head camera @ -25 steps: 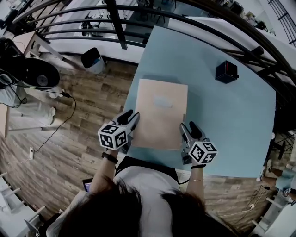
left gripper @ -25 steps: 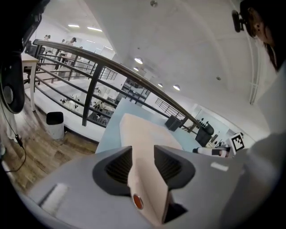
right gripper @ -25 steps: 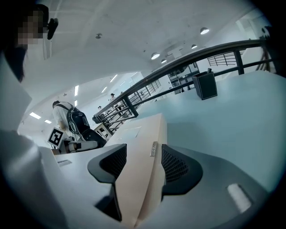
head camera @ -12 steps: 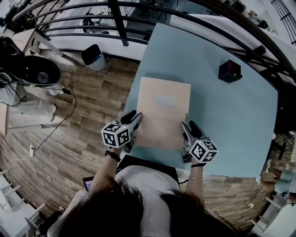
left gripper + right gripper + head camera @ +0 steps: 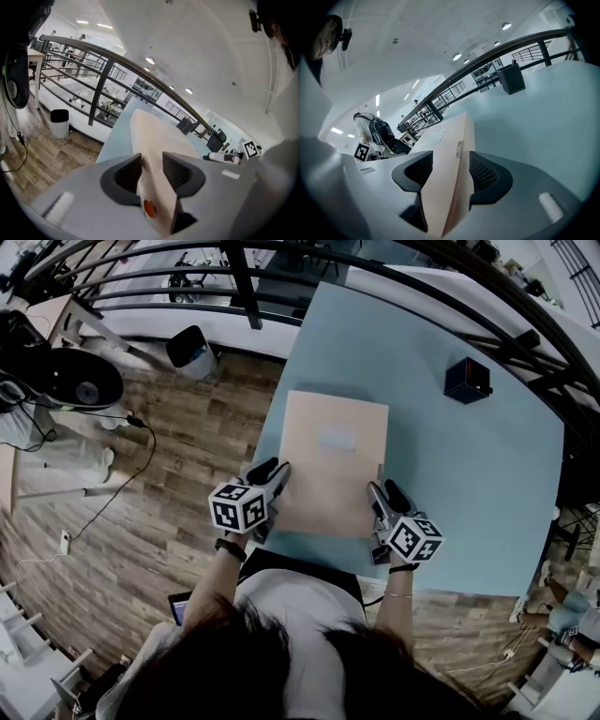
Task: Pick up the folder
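My left hand-held gripper (image 5: pixel 272 472) held folder (image 5: pixel 334 456) edge between jaws, just opened wider; right hand-held gripper (image 5: pixel 383 489) clamped opposite edge; worktop (image 5: pixel 469 465) beneath.

Small delta only: the left claw (image 5: pixel 152 155) has just been opening its jaws a bit. The folder (image 5: pixel 333 465) has its left edge between them, and the pads look to be touching it on both sides. The head view has drifted too, so the folder, the black box (image 5: pixel 467 381) beyond it and the bin (image 5: pixel 191 346) left of it sit slightly higher in frame than a second ago.
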A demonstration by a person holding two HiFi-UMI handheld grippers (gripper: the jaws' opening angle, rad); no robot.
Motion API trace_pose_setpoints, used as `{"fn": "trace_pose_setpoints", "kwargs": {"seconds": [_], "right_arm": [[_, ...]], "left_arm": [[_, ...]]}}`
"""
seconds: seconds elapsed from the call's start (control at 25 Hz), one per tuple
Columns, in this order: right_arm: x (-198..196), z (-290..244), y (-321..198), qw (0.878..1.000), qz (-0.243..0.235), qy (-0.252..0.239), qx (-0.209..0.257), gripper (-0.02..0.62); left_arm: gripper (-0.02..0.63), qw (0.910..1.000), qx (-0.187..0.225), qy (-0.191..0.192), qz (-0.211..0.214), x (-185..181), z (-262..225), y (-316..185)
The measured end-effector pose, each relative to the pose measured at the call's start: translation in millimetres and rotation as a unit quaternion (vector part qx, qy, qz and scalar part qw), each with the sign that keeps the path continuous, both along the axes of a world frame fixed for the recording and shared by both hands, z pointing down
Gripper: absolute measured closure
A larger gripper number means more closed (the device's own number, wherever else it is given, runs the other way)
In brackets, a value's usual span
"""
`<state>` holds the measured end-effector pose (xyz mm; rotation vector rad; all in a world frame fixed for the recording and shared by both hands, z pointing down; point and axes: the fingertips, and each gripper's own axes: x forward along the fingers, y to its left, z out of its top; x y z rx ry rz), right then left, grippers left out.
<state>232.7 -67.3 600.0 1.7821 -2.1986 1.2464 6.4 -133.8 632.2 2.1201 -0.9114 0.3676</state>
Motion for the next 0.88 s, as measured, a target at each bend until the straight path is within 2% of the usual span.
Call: {"fn": "trace_pose_setpoints", "kwargs": {"seconds": [0.24, 0.48, 0.88], "right_arm": [[5.5, 15.4, 0.6, 0.998, 0.003, -0.052, -0.024, 0.366], [5.6, 34.1, -0.6, 0.993, -0.028, -0.097, -0.06, 0.336], [-3.5, 40.6, -7.8, 0.967, -0.089, -0.215, -0.105, 0.295]], "left_arm": [[0.419, 1.0, 0.0, -0.007, -0.004, -1.7, 1.7, 0.2], [0.414, 0.9998, -0.01, 0.004, -0.015, -3.8, 3.5, 0.6], [0.414, 0.9992, -0.026, 0.021, -0.023, -5.9, 4.3, 0.6]]}}
